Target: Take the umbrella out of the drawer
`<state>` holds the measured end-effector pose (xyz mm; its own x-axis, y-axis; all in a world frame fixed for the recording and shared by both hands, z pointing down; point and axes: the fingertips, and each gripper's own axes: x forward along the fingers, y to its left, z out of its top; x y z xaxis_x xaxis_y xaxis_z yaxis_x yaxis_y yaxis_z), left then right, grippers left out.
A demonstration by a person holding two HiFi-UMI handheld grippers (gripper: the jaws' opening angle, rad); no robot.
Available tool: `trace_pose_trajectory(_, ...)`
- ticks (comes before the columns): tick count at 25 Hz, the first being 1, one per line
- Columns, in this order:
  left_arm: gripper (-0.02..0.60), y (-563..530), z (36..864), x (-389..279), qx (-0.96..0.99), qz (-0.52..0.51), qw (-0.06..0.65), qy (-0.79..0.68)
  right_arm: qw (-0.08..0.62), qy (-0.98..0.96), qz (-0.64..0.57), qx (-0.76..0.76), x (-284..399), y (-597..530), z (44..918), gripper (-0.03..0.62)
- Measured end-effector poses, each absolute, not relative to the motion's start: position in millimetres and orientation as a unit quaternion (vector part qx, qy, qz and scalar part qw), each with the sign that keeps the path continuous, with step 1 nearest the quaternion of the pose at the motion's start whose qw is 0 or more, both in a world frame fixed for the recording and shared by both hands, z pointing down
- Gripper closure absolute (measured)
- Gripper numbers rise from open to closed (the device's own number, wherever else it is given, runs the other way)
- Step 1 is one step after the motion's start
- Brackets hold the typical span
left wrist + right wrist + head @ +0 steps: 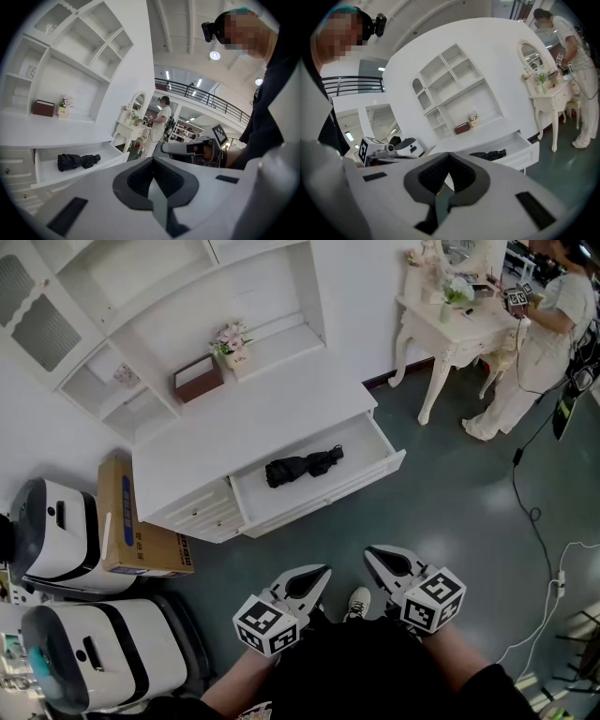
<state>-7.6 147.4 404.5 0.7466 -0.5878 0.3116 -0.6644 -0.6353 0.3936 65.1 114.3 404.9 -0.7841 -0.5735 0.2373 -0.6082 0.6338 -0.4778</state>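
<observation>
**Both grippers closed and well short of the drawer: open one before reaching**

Held low against the person's body, the left gripper (320, 575) and the right gripper (374, 557) each have their jaws pressed together with nothing between them. Both point toward the white cabinet (272, 409) and remain well apart from it.

The drawer (379, 450) is already pulled out. The black folded umbrella (302, 466) lies flat inside, along the drawer's length and a little left of its middle. Its narrower end points to the drawer's right side. Nothing else appears to share the compartment.

The step in hand looks like the approach, and no part of the task is done yet. To do it well:

- **Open early:** one gripper should probably spread its jaws wide before it reaches the drawer front.
- **Come in from above:** it should pass over the front wall, not reach in level.
- **Grip the thick part:** the jaws should straddle the thick bundled part across the umbrella's long axis. The narrow end would likely let it swing.
- **Close firmly:** the fabric looks soft and may give, so a loose pinch on an outer fold could slip.
- **Lift first:** raise it straight up clear of the drawer's walls, then draw back, so that neither end catches the rim.
</observation>
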Motion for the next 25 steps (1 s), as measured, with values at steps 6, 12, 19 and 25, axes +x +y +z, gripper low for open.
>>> trace_pose_trajectory(6,0.577,148,404,-5,0.902,0.075,0.236,-0.353,0.030,-0.906,0.274,0.322,69,114,405,0.592)
trace_pose_trajectory(12,0.577,147,404,-3,0.901,0.070,0.236,-0.357,0.029,-0.907,0.273,0.320,71,113,404,0.592)
trace_pose_trajectory(19,0.577,139,402,-7,0.897,0.078,0.224,-0.372,0.023,-0.907,0.272,0.322,77,111,398,0.592)
trace_pose_trajectory(25,0.577,129,395,-12,0.895,0.089,0.207,-0.384,0.019,-0.908,0.269,0.321,79,104,395,0.592)
